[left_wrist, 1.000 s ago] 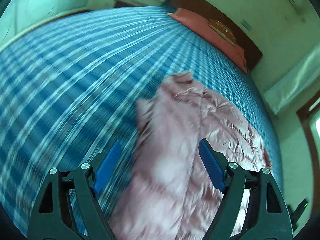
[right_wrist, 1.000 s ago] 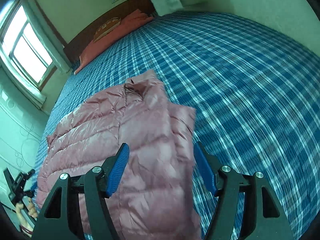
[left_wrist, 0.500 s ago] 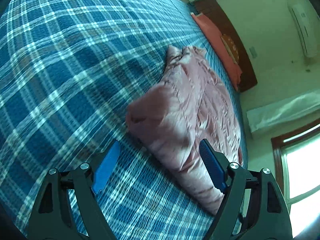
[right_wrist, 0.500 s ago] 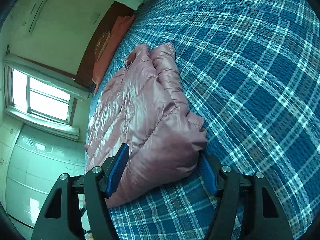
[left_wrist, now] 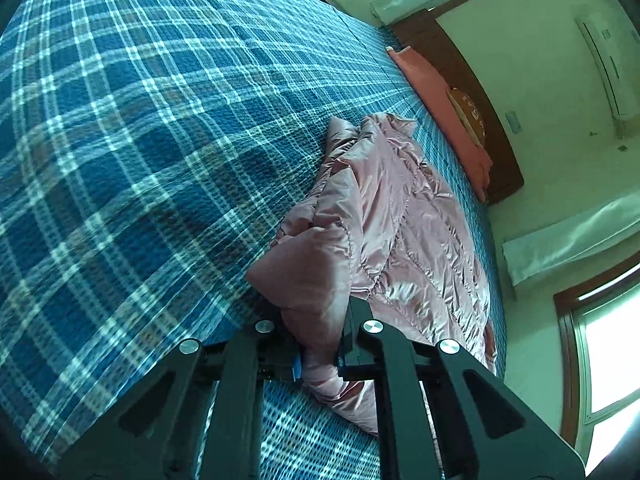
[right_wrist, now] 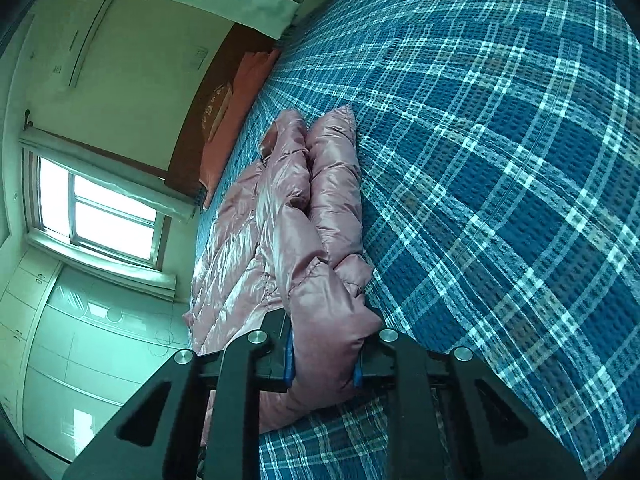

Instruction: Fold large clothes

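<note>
A pink quilted puffer jacket (left_wrist: pixel 400 220) lies folded lengthwise on the blue plaid bed cover (left_wrist: pixel 140 140). My left gripper (left_wrist: pixel 318 360) is shut on the near corner of the jacket, with padded fabric bunched between its black fingers. In the right wrist view the same jacket (right_wrist: pixel 288 216) stretches away toward the headboard. There my right gripper (right_wrist: pixel 322 364) has its jaws closing on another near corner, and the blue pads press into the fabric. The pads are mostly hidden by the bulging cloth.
An orange pillow (left_wrist: pixel 436 92) lies against the brown headboard (left_wrist: pixel 492 132) at the far end. The plaid cover (right_wrist: pixel 500 160) spreads wide beside the jacket. A window (right_wrist: pixel 108 216) and pale cabinets (right_wrist: pixel 60 360) stand past the bed's edge.
Both grippers stood open around the jacket's near corners before. Now both have closed onto the fabric, and both views have rolled and dropped closer to the bed.
</note>
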`<action>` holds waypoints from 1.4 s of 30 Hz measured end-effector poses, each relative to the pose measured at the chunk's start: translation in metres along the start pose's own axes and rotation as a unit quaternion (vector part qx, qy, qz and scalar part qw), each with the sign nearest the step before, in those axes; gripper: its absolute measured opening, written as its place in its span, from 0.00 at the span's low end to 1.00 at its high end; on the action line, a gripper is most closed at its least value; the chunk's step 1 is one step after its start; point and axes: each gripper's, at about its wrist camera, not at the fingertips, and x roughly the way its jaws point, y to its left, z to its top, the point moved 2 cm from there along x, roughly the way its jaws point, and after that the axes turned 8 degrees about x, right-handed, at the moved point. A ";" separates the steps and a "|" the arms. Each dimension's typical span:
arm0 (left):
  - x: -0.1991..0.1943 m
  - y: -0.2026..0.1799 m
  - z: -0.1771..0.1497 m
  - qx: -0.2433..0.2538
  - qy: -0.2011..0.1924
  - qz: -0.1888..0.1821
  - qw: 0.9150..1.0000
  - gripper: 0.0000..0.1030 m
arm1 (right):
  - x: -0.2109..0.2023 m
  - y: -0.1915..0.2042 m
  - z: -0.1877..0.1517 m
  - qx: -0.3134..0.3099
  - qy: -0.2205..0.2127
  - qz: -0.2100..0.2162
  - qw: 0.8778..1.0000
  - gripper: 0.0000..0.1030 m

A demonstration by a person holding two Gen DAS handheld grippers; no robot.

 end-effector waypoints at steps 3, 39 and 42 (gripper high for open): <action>-0.013 0.000 -0.005 0.004 0.000 0.002 1.000 0.10 | -0.013 -0.004 -0.005 -0.002 0.003 0.001 1.000 0.19; -0.088 0.052 -0.049 0.029 0.021 0.039 0.999 0.31 | -0.078 -0.052 -0.035 0.006 0.029 -0.007 1.000 0.30; -0.094 0.058 -0.047 0.035 0.012 0.050 0.998 0.38 | -0.082 -0.060 -0.029 0.014 0.023 -0.008 1.000 0.33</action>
